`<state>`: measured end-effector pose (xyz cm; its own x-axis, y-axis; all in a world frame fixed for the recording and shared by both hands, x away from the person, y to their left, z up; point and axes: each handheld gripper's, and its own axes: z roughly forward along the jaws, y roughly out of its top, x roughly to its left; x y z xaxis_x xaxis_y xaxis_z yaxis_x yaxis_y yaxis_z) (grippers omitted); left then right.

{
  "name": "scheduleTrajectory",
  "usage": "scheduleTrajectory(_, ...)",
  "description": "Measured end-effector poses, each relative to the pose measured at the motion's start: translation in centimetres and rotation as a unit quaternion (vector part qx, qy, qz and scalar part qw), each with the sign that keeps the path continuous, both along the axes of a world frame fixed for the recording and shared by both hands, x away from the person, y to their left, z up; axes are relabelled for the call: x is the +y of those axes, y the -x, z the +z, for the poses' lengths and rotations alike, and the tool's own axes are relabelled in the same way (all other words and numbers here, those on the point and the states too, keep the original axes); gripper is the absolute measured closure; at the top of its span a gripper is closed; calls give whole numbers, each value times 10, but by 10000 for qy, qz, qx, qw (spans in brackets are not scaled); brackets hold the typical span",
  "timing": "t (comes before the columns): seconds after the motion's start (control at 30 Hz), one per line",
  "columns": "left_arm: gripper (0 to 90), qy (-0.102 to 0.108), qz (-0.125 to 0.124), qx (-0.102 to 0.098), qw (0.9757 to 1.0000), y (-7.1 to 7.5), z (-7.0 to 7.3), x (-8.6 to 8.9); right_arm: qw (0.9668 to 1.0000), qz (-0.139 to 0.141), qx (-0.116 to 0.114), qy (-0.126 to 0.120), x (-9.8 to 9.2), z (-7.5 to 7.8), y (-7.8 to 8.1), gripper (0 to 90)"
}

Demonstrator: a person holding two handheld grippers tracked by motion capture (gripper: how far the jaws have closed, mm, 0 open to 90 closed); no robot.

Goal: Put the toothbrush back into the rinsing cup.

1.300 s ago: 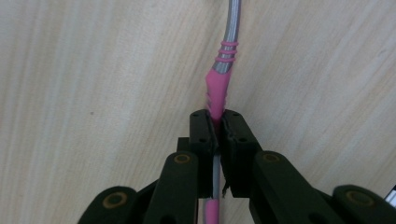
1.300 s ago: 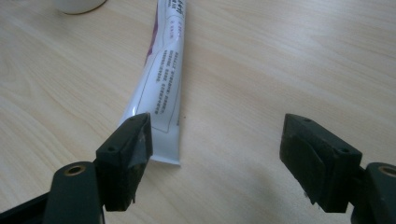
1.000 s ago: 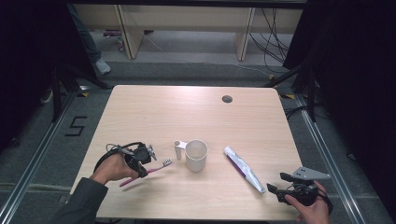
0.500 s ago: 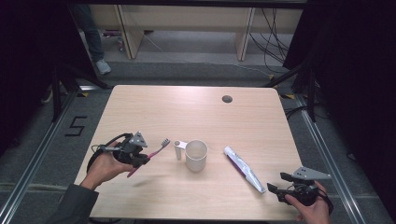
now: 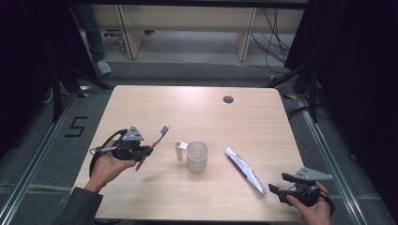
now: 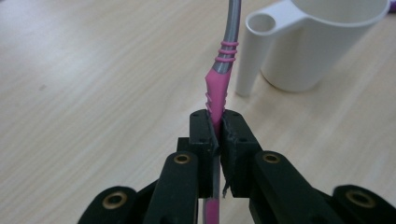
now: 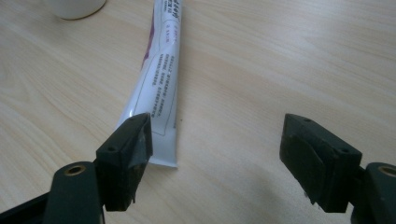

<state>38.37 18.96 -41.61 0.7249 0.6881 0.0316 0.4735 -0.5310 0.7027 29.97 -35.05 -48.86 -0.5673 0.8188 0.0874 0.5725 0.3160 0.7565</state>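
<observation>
High view: left gripper (image 5: 149, 151) sits over the table's (image 5: 197, 112) left-front part, jaws clamped on a pink toothbrush (image 5: 152, 146). Brush is lifted off the wood, tilted, bristle head up and away from the person, pointing toward the far side. White mug (image 5: 197, 156) stands upright mid-table, just right of the brush, handle facing the left gripper. Toothpaste tube (image 5: 245, 168) lies flat to the mug's right, running diagonally toward the front-right corner.

Left gripper view: jaws together on the brush's pink grip section (image 6: 215, 100), grey neck running up past the mug's handle (image 6: 254, 46); brush and mug apart.

Right gripper (image 5: 273, 190) is near the front-right edge, in the person's right hand (image 5: 314, 208), jaws wide apart, nothing between them. Right gripper view: tube's flat crimped end (image 7: 156, 109) lies just by the left jaw, rest of the tube running away toward the mug. Whether jaw touches tube: can't tell.
</observation>
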Motion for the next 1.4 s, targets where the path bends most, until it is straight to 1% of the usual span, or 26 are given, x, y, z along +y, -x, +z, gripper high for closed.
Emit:
scheduleTrajectory(0.07, 833, 126, 39, -85, 9999, -2, 2, -1, 10000, -16, -21, -6, 0, 1, 0, 262)
scheduleTrajectory(0.17, 833, 86, 99, -206, 9997, -2, 3, -2, 10000, -1, 5, -30, 0, 0, 0, 262)
scheduleTrajectory(0.2, 832, 231, 90, -257, 9994, -3, 3, -3, 9999, -54, 89, -110, 1, 0, 2, 262)
scheduleTrajectory(0.23, 833, 321, 132, -267, 9990, -4, 3, -4, 10000, -11, -26, -9, -1, 0, 0, 263)
scheduleTrajectory(0.3, 832, 393, 162, -297, 9987, -4, 3, -6, 10000, -20, -16, -17, -1, 0, 0, 262)
scheduleTrajectory(0.33, 833, 495, 135, -315, 9982, -6, 4, -7, 9999, -66, 91, -99, 0, 0, 1, 262)
scheduleTrajectory(0.47, 833, 673, 228, -423, 9966, -7, 6, -10, 9998, -75, 113, -110, 0, 0, 1, 262)
scheduleTrajectory(0.57, 833, 895, 346, -615, 9935, -7, 11, -13, 9998, -66, 119, -118, 0, 1, 1, 262)
scheduleTrajectory(0.6, 833, 895, 346, -615, 9935, -7, 11, -13, 9998, -62, 116, -135, 0, 0, 1, 263)
scheduleTrajectory(0.63, 832, 1109, 411, -679, 9907, -7, 12, -16, 9998, -79, 105, -165, 0, 0, 1, 262)
scheduleTrajectory(0.67, 832, 1109, 411, -679, 9907, -7, 12, -16, 9998, -57, 131, -113, -1, 0, 1, 262)
scheduleTrajectory(0.7, 832, 1229, 451, -753, 9885, -8, 15, -17, 9998, -61, 146, -151, 0, 0, 1, 262)
scheduleTrajectory(0.73, 833, 1229, 451, -753, 9885, -8, 15, -17, 9998, -61, 146, -151, 0, 0, 1, 262)
scheduleTrajectory(0.77, 833, 1314, 469, -801, 9870, -8, 16, -17, 9996, -80, 215, -174, 0, 1, 2, 262)
scheduleTrajectory(0.8, 833, 1389, 502, -845, 9854, -8, 17, -18, 9998, -64, 126, -142, -1, 0, 1, 262)
scheduleTrajectory(0.83, 833, 1431, 457, -833, 9851, -9, 18, -19, 9998, -64, 126, -142, -1, 0, 1, 262)
scheduleTrajectory(0.87, 833, 1499, 515, -915, 9831, -9, 19, -21, 9995, -82, 230, -188, 0, 1, 2, 262)
scheduleTrajectory(0.9, 833, 1499, 515, -915, 9831, -9, 19, -21, 9995, -82, 230, -188, 0, 1, 2, 262)
scheduleTrajectory(1.0, 833, 1664, 500, -1003, 9797, -8, 21, -27, 9998, -63, 130, -138, -1, 0, 1, 262)
scheduleTrajectory(1.07, 833, 1677, 513, -1035, 9790, -8, 22, -28, 9996, -80, 225, -168, 0, 1, 2, 262)
scheduleTrajectory(1.1, 832, 1786, 470, -1038, 9773, -10, 21, -31, 9998, -54, 142, -147, 0, 1, 1, 262)
scheduleTrajectory(1.17, 832, 1744, 509, -1078, 9774, -9, 22, -32, 9998, -54, 117, -132, -1, 1, 1, 263)
scheduleTrajectory(1.2, 832, 1809, 507, -1101, 9760, -10, 22, -34, 9996, -77, 219, -163, 0, 1, 2, 262)
scheduleTrajectory(1.3, 833, 1906, 530, -1164, 9733, -13, 22, -37, 9998, -59, 147, -151, -1, 0, 1, 262)
scheduleTrajectory(1.33, 833, 1904, 543, -1151, 9734, -13, 23, -38, 9998, -58, 130, -137, -1, 0, 1, 262)
scheduleTrajectory(1.4, 832, 1977, 514, -1209, 9714, -13, 24, -40, 9996, -72, 215, -167, 0, 1, 2, 262)
